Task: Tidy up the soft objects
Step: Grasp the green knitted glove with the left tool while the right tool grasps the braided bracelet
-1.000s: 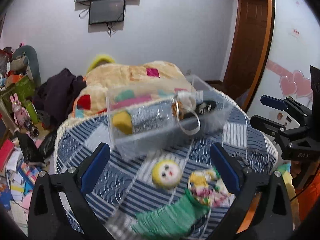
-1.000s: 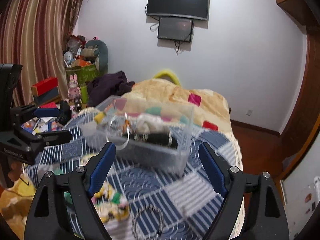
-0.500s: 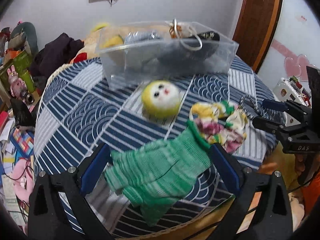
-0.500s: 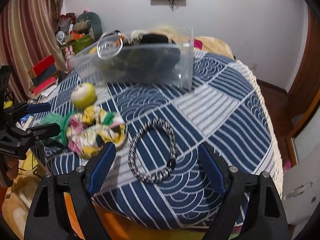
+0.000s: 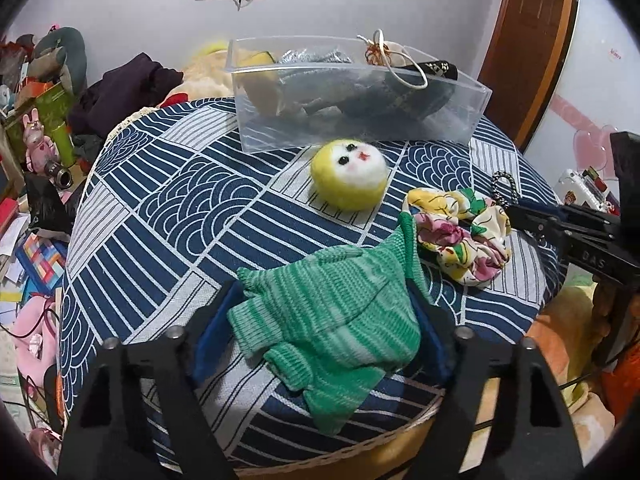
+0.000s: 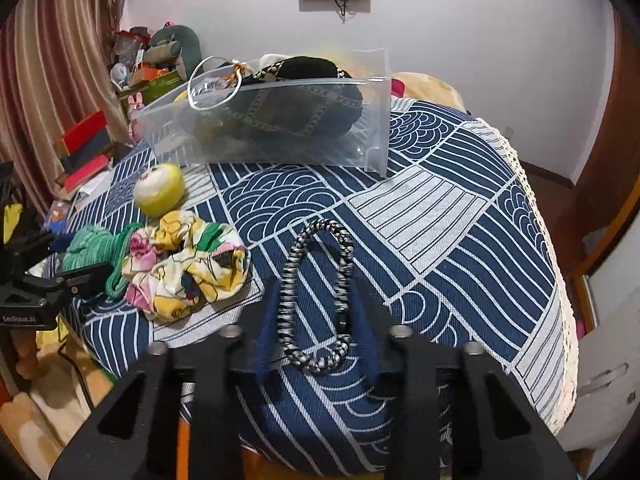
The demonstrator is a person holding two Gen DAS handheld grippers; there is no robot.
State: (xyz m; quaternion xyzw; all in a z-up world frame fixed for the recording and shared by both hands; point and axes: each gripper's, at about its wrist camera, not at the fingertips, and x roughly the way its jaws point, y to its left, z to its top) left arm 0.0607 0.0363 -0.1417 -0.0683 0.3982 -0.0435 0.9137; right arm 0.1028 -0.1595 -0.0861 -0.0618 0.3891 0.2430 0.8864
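Note:
A green knitted glove [image 5: 332, 316] lies at the near edge of the blue patterned table [image 5: 168, 208]. My left gripper [image 5: 320, 320] has closed in on it, jaws against both its sides. A black-and-white braided bracelet [image 6: 316, 292] lies near the table's front; my right gripper [image 6: 316, 320] is closed around its near end. A floral scrunchie [image 5: 460, 236] and a yellow plush ball with a face [image 5: 348, 180] lie between them. A clear plastic bin [image 5: 360, 100] at the back holds dark fabric items and a cord ring.
The table has a lace-trimmed rim [image 6: 560, 280]. Clutter, boxes and toys [image 5: 36, 140] crowd the floor at left. A wooden door [image 5: 524, 48] stands at right. The right gripper's body [image 5: 580, 236] shows at the left wrist view's right edge.
Both grippers dropped toward the table and closed: the left jaws came in on the green glove, the right jaws on the bracelet. The bin now sits farther back in view.

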